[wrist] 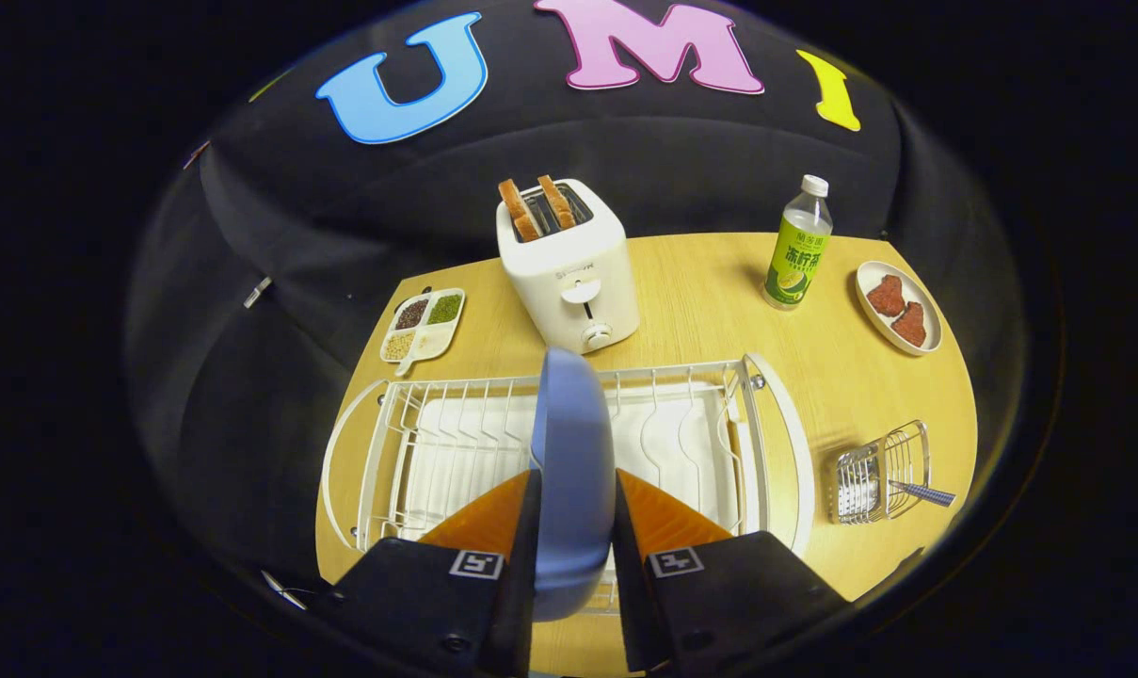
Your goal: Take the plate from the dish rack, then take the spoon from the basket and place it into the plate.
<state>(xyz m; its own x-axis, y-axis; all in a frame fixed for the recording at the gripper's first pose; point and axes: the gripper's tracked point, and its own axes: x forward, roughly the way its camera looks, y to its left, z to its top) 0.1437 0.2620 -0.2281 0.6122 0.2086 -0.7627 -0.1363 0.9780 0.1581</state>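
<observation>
Closest to me, my gripper (pixel 573 490) is pinching the blue plate (pixel 573 452) on edge, both fingers pressing on its two faces, so the plate is standing upright between them with its rim rising just ahead of the fingertips. I am holding it over the white dish rack (pixel 776 424), which is lying crosswise below; whether the plate's lower edge is touching the rack's wires I cannot tell, since my fingers are covering that part. I am judging that the first step is about half done: the plate is gripped, but it is not yet set down on the wooden table (pixel 700 292).

Off beyond my right finger, well apart from the rack's end, the wire basket (pixel 884 471) is sitting on the table with the spoon (pixel 921 491) in it, handle poking out to the side. So the spoon is untouched, and the whole second half is waiting: put the plate down flat, let go, fetch the spoon, lay it in the plate.

My tool is pointing forward and tilting down over the rack, roughly centred on its length, facing the toaster (pixel 569 273) beyond it. Further back, a bottle (pixel 798 245), a small dish (pixel 898 306) and a divided tray (pixel 424 325) are standing clear of my path.
</observation>
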